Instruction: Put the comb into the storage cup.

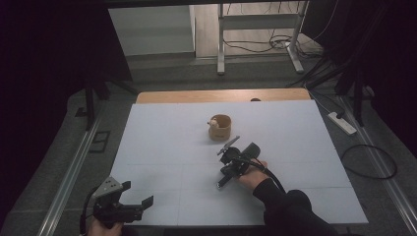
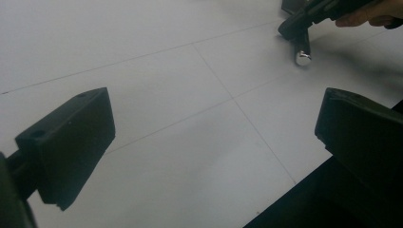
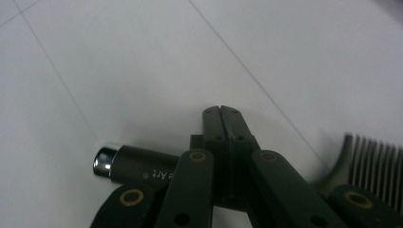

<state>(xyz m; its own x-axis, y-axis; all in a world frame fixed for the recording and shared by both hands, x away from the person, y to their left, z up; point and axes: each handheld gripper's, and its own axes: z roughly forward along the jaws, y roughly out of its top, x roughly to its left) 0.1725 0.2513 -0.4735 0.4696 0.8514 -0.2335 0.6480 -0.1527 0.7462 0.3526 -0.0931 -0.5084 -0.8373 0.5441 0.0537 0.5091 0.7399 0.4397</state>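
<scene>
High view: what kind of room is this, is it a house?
Probably not a house; it looks like a lab or workshop set up for recording. A white-covered table stands between dark curtains, cables trail over the floor, and a power strip lies beside it.
</scene>
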